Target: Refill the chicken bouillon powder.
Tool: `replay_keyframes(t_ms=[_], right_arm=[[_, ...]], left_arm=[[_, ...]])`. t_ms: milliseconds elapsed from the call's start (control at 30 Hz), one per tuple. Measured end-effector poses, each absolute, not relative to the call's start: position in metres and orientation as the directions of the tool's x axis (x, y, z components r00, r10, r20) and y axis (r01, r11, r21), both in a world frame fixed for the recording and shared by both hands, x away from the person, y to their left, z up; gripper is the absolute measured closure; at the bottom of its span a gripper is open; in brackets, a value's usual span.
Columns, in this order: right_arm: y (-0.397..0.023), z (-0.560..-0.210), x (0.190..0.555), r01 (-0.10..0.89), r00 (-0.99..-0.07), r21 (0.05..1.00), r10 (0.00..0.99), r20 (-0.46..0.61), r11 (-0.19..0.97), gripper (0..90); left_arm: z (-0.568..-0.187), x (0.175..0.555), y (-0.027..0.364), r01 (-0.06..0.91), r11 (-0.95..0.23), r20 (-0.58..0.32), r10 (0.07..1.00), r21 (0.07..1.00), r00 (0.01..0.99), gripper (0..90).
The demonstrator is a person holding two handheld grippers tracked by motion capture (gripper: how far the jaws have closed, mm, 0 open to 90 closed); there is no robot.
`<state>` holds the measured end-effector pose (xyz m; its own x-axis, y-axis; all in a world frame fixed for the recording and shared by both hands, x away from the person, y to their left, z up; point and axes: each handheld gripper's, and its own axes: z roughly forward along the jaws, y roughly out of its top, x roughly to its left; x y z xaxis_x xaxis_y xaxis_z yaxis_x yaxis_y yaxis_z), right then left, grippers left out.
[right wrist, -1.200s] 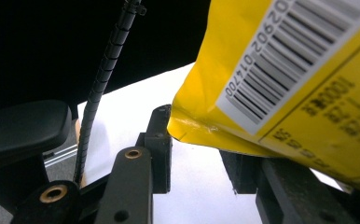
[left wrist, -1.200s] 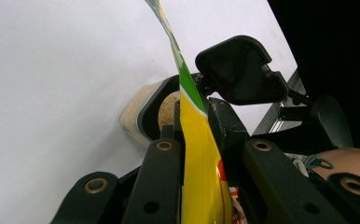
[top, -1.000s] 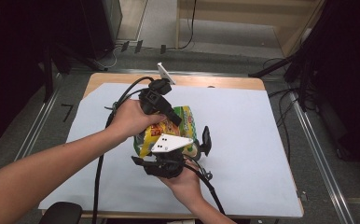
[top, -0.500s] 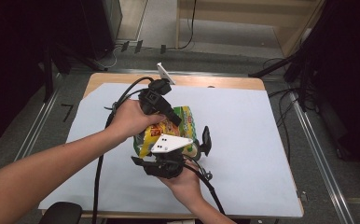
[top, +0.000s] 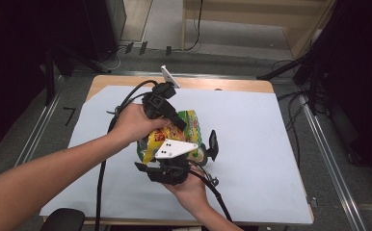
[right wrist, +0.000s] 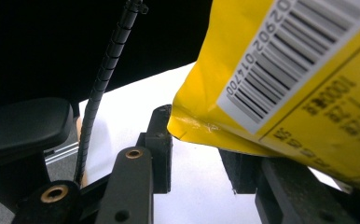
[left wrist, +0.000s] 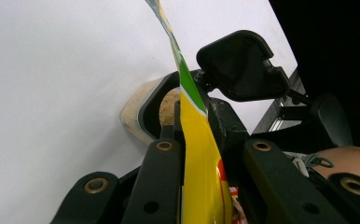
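Note:
A yellow and green snack bag [top: 186, 126] is held up over the white sheet at the table's middle. My left gripper [top: 180, 124] comes down on it from the upper left. In the left gripper view its jaws [left wrist: 194, 126] are shut on the bag's thin edge [left wrist: 201, 158]. My right gripper [top: 174, 147] points away from the person just below the bag. Its jaws [right wrist: 199, 154] stand apart over bare white sheet, and the bag's barcoded corner [right wrist: 280, 79] hangs over the right one. A clear jar of brown crumbs [left wrist: 169, 105] stands beside the bag, its black flip lid [left wrist: 241, 65] open.
The white sheet [top: 261, 139] covers most of the wooden table [top: 222, 84]. A small white object [top: 168, 76] stands at the far edge. Black cables [top: 102, 168] trail from both grippers toward the person. Dark floor, rails and stands surround the table.

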<state>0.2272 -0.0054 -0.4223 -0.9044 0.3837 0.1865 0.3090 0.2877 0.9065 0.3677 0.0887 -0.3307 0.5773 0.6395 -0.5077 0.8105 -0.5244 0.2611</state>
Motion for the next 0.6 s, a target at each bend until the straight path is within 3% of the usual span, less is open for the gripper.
replay_keyframes(t_ms=[600], right_arm=[[-0.0055, -0.4226, 0.2268, 0.306, -0.904, 0.907, 0.387, 0.182, 0.288, 68.4]], left_arm=[[-0.3313, 0.3678, 0.0882, 0.812, -0.523, -0.510, 0.639, 0.261, 0.575, 82.5]])
